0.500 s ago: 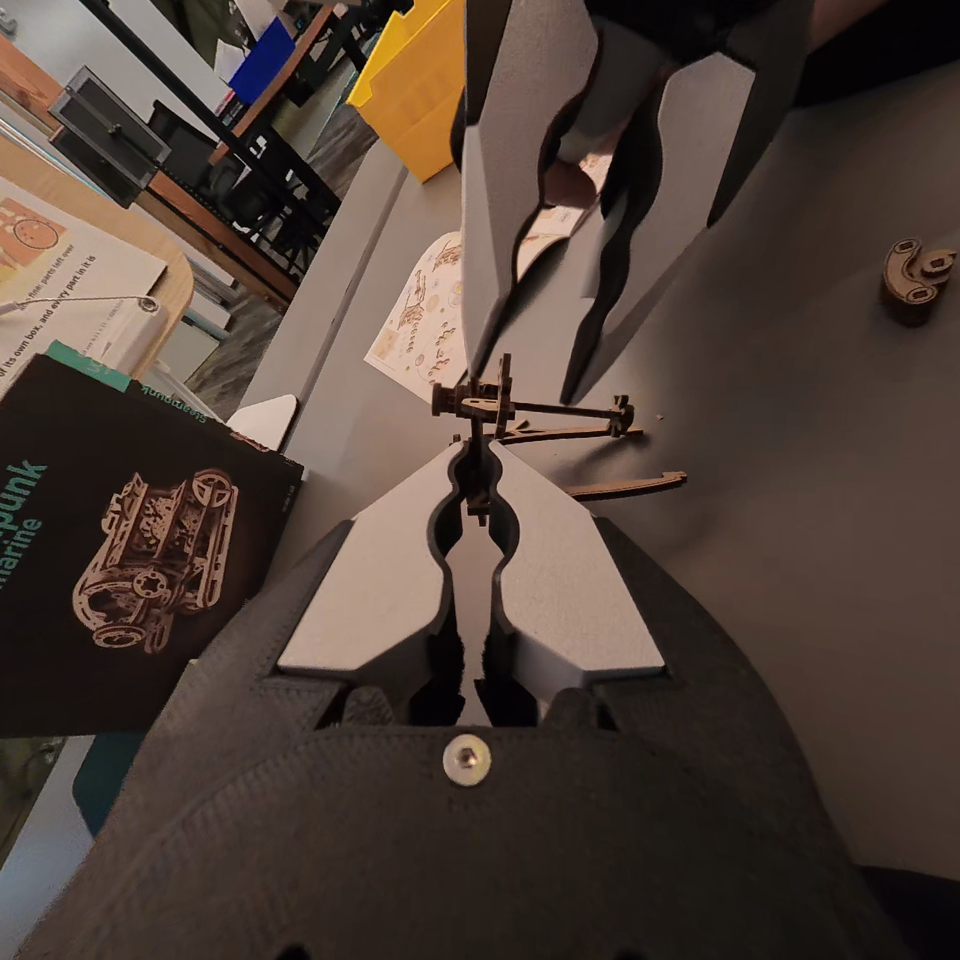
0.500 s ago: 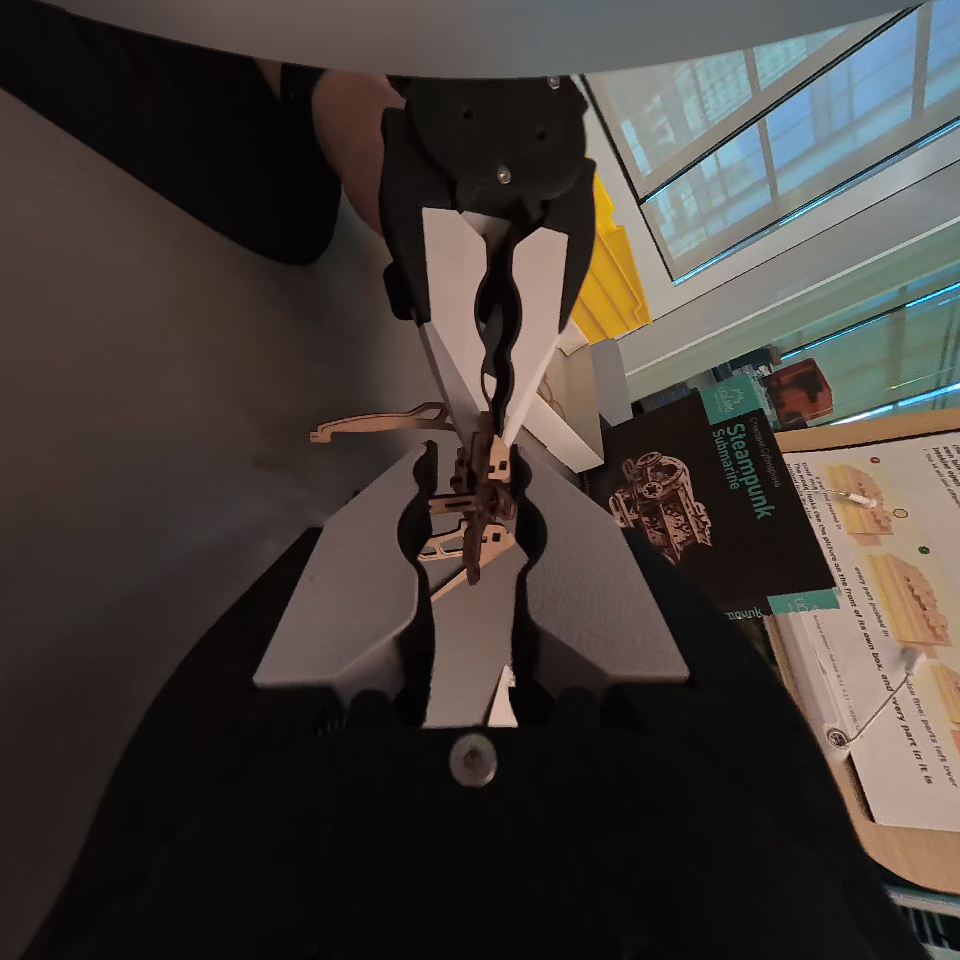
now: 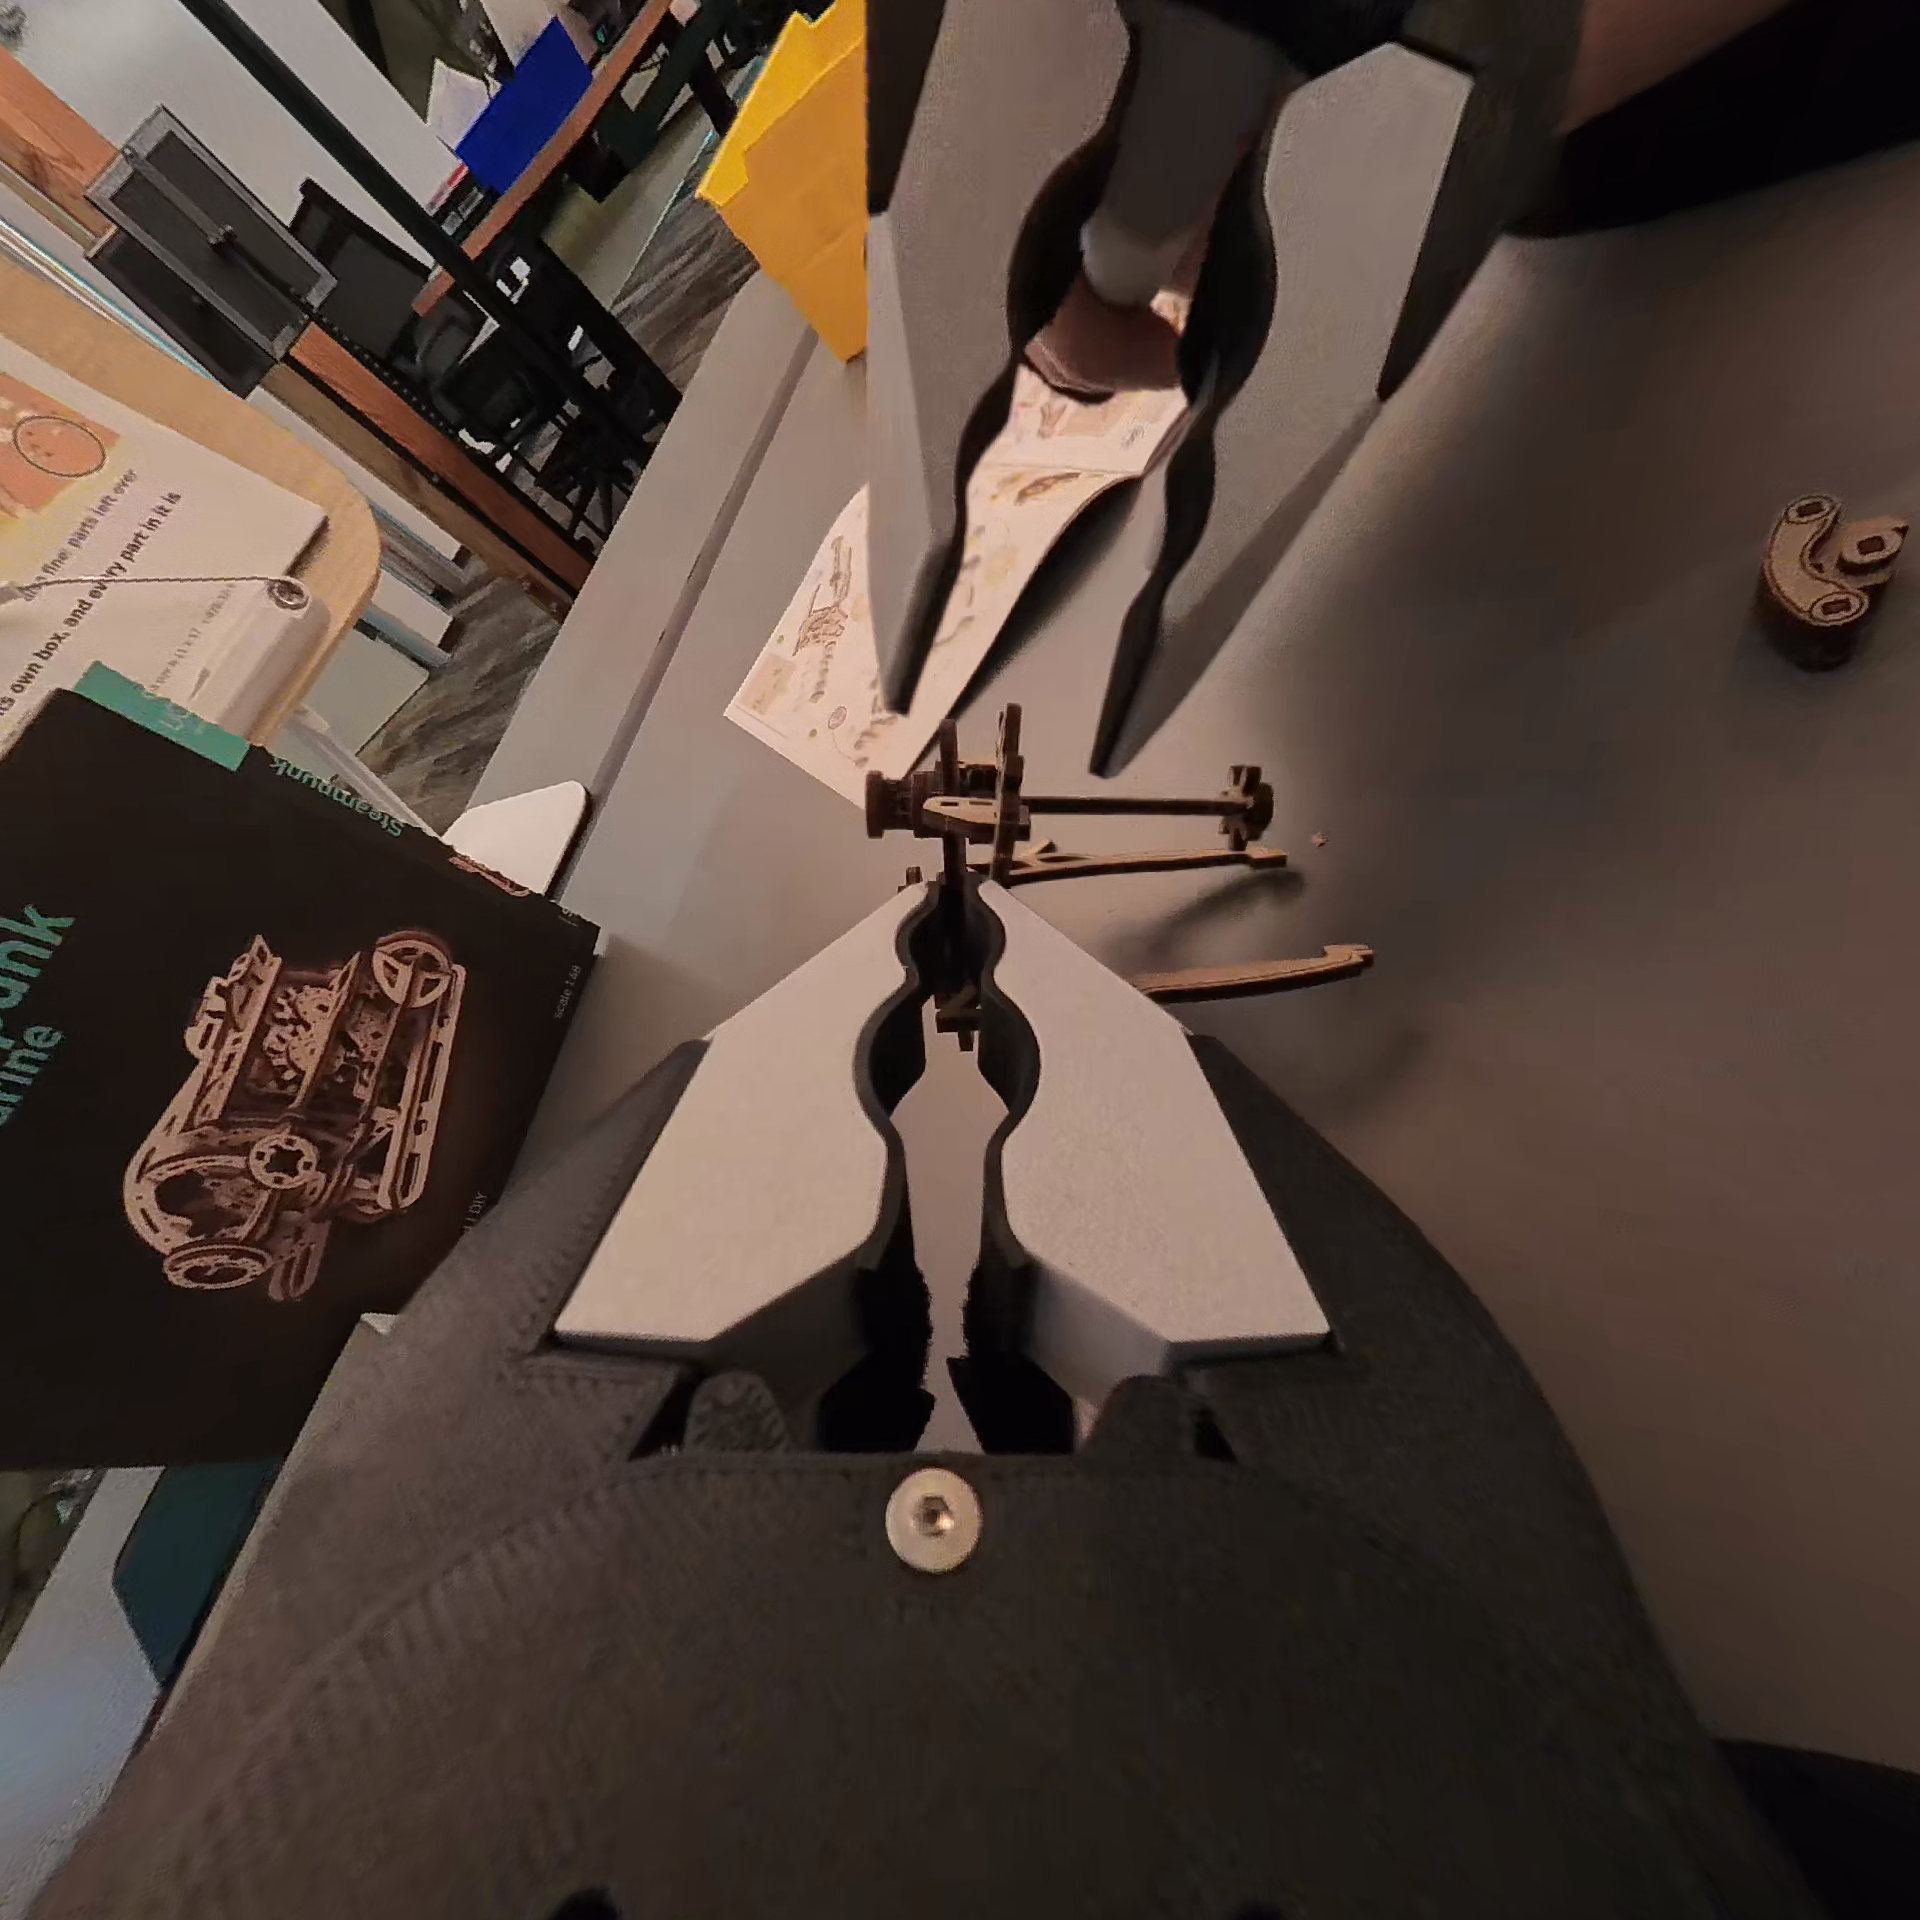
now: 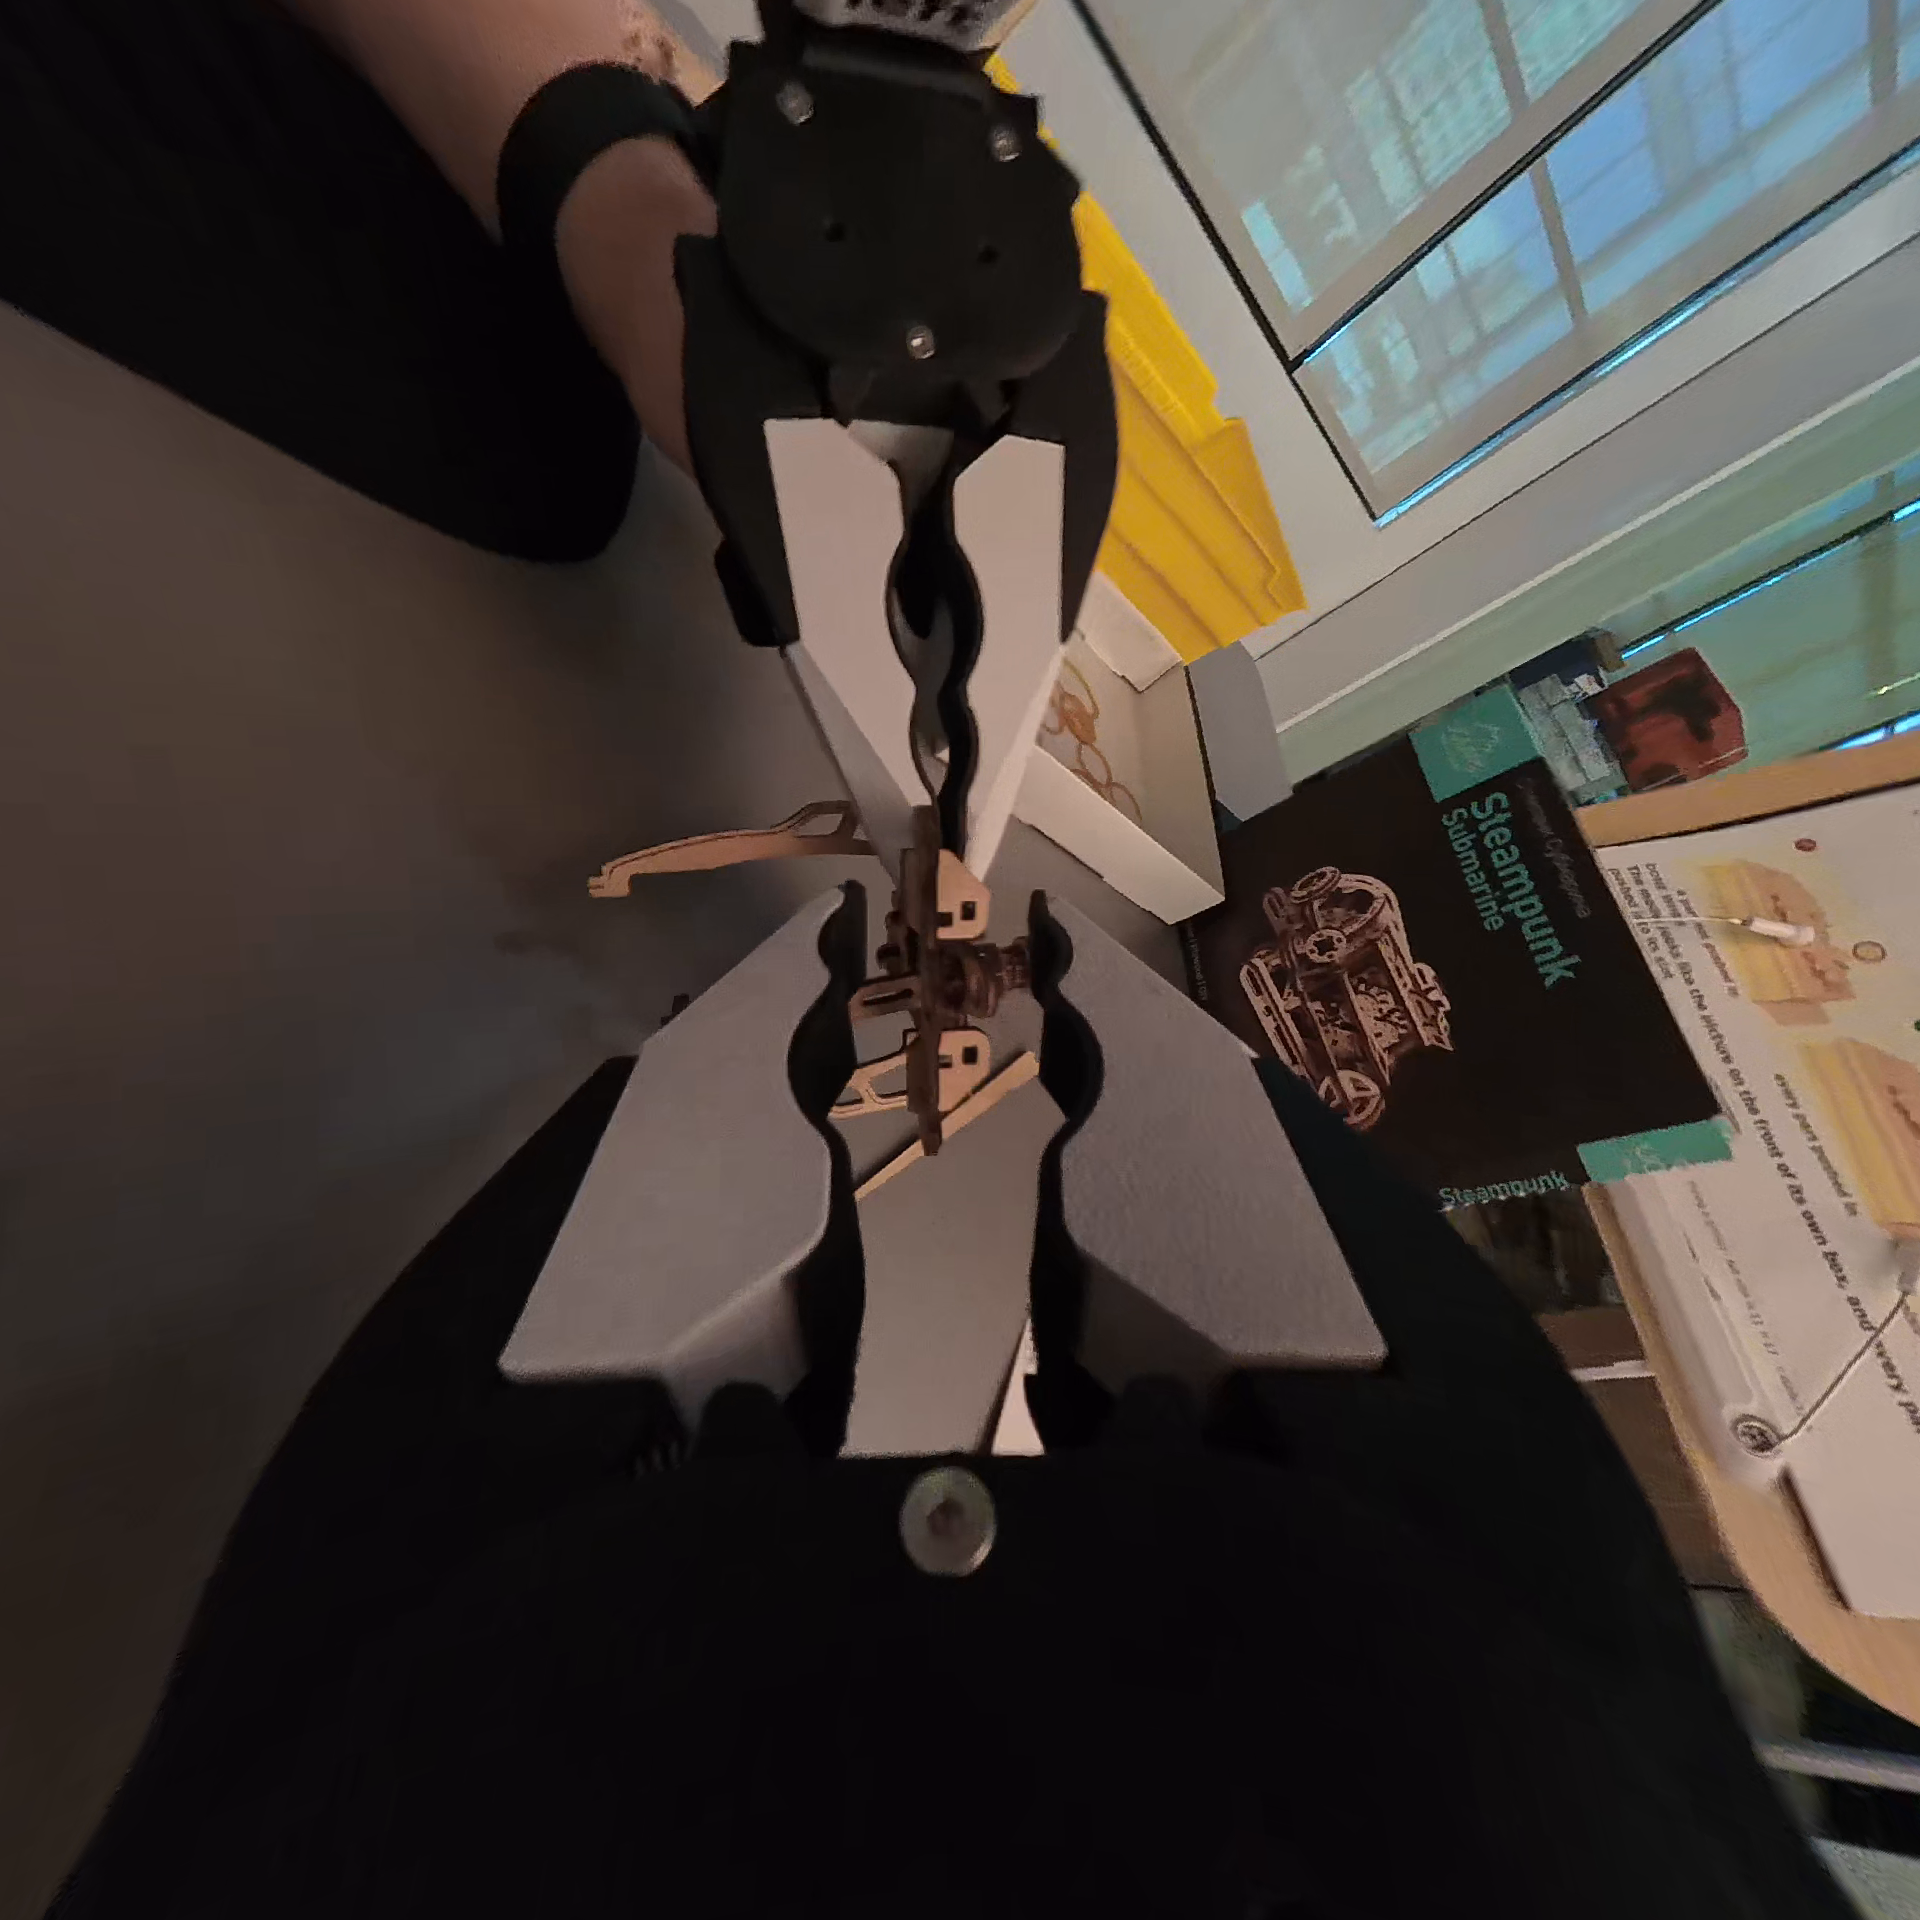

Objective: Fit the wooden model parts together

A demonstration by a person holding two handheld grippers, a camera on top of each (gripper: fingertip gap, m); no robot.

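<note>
The left tongs (image 3: 951,899) pinch the wooden model (image 3: 961,810) above the tabletop (image 3: 1558,1143), its rod (image 3: 1122,802) pointing sideways. The right tongs (image 4: 940,914), spread and empty, straddle the model head-on, nearer it than the loose strips (image 3: 1252,964)

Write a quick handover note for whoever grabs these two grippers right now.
Left gripper: shut on the wooden assembly, held above the grey table.
Right gripper: open, its fingers on either side of the assembly, not clamping.
Loose parts: two thin curved strips lie on the table by the assembly; a small curved block lies farther off.
Done: a rod and crosspieces are already joined.
Left: fit the loose pieces; the instruction sheet lies behind.
</note>
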